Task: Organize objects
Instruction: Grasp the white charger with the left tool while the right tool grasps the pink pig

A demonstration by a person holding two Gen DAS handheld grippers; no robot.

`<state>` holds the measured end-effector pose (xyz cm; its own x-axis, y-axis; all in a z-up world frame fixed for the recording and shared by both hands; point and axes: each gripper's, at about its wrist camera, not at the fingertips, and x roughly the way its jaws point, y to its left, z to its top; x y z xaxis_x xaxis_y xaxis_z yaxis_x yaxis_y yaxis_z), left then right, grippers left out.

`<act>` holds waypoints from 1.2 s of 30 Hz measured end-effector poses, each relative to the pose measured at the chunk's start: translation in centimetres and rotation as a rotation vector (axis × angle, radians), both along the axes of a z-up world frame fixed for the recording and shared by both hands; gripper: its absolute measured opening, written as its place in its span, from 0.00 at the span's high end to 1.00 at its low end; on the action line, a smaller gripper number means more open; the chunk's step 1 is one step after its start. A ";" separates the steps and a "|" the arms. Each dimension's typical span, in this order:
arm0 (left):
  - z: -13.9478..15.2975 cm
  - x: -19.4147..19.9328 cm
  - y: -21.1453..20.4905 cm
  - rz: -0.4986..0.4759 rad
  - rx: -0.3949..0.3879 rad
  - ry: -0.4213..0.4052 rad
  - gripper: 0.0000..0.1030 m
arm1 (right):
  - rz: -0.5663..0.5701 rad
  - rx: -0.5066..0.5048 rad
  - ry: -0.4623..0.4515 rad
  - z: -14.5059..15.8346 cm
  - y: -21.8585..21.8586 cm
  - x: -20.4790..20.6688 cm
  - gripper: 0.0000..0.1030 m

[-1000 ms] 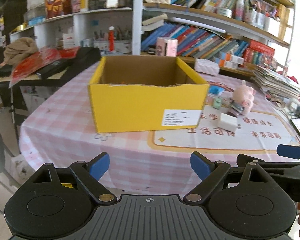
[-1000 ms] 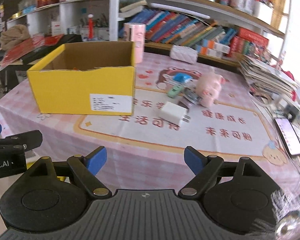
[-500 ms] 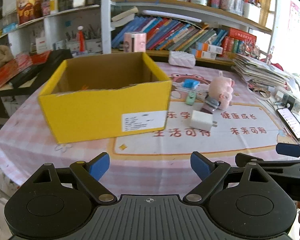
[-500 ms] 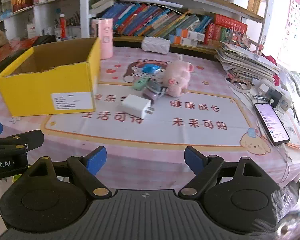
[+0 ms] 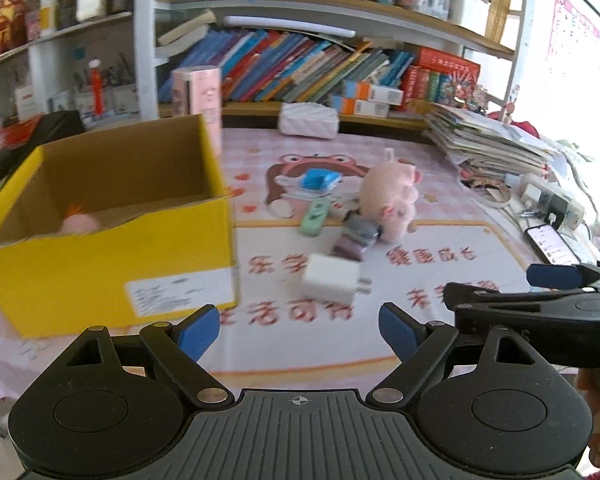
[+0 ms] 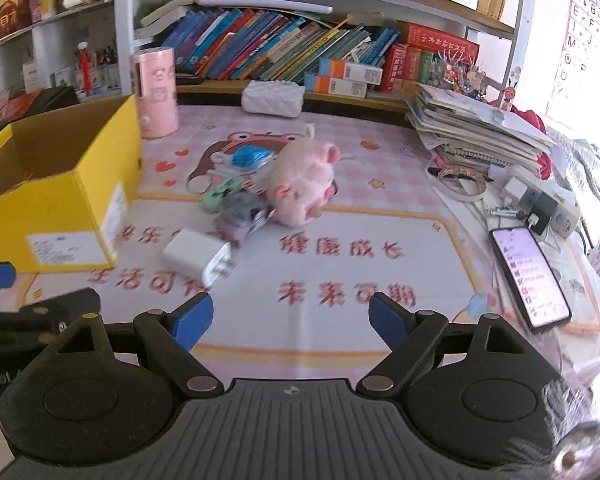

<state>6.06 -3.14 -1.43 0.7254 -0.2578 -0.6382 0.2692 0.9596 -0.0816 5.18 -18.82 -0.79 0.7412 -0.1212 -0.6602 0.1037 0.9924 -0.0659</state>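
Objects to be organized lay in a loose cluster on a pink checked tablecloth point(image 5: 440, 168), to the right of an open yellow box point(image 5: 112, 264).

From the left wrist view, the left gripper point(image 5: 299, 330) hovered above the near table edge with its blue-tipped fingers point(image 5: 198, 330) spread wide and nothing between them. A white charger point(image 5: 332, 283) lay nearest, just right of the box's front corner. Behind it sat a small purple and grey item point(image 5: 356, 238), too blurred to identify, touching a pink plush pig point(image 5: 388, 200). A green clip point(image 5: 315, 218) and a blue item point(image 5: 320, 179) lay further back. A pink shape point(image 5: 80, 222) rested inside the box. The right gripper point(image 5: 556, 276) showed at the right edge, side on.

From the right wrist view, the right gripper point(image 6: 290, 318) also stood wide open and held nothing. The charger point(image 6: 198, 257) lay just ahead of its left finger. The pig point(image 6: 302, 188) sat beyond, with the purple item point(image 6: 242, 216) against it. The box point(image 6: 60, 196) stood at left, a pink cylinder point(image 6: 156, 94) behind it. A phone point(image 6: 530, 276) lay face up at right, near a paper stack point(image 6: 476, 128).
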 end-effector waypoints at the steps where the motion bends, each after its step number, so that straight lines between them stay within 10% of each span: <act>1: -0.1 0.4 -0.6 -0.003 0.000 0.000 0.15 | -0.003 -0.003 0.000 0.0 -0.6 0.5 0.18; 22: -5.6 9.1 -8.3 0.081 0.155 0.157 0.24 | 0.108 0.028 -0.003 -0.9 -8.5 8.1 0.17; 36: -4.5 9.4 -7.3 0.091 0.078 0.175 0.33 | 0.133 0.192 -0.022 -1.2 -9.4 14.2 0.09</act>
<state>15.49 -10.43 -5.93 0.6197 -0.1410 -0.7721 0.1696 0.9845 -0.0436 19.35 -28.21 -1.94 0.7570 0.1046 -0.6450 -0.0298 0.9916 0.1259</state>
